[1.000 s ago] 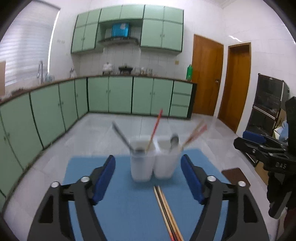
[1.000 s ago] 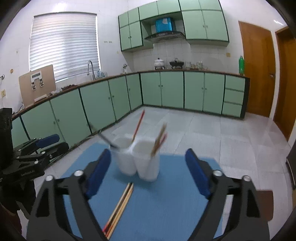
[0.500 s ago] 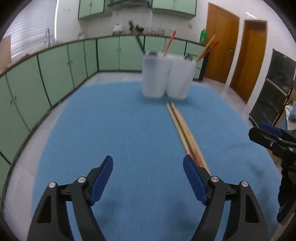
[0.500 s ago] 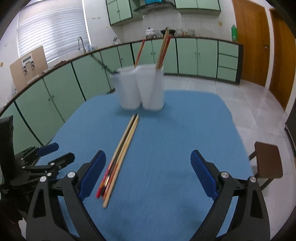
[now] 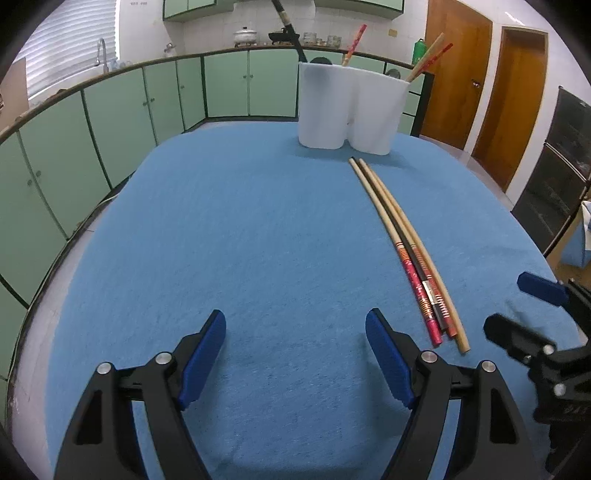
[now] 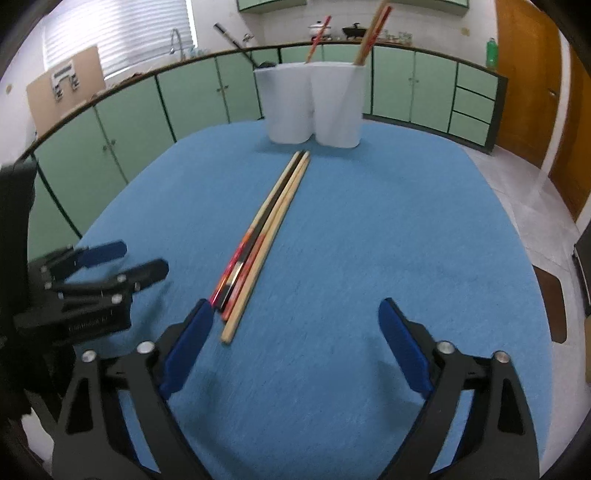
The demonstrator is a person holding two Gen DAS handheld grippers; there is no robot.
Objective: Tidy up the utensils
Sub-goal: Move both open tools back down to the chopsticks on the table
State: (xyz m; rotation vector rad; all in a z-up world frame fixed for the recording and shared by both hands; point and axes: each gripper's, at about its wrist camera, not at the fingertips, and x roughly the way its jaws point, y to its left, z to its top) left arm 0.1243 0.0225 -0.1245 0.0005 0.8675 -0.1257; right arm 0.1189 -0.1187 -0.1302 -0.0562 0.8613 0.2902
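While flat, chopsticks tips toward holder

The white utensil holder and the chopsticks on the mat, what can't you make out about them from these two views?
- White holder: its inside is hidden by its own walls in both views, so what stands in it can't be counted.
- Dark utensil handle: top is cut off by the left wrist picture's edge.
- Loose chopsticks: near ends are blurred in the right wrist view; the stacked sticks can't be counted reliably.

Green cabinets line white-tiled walls; wooden doors, blinded window.
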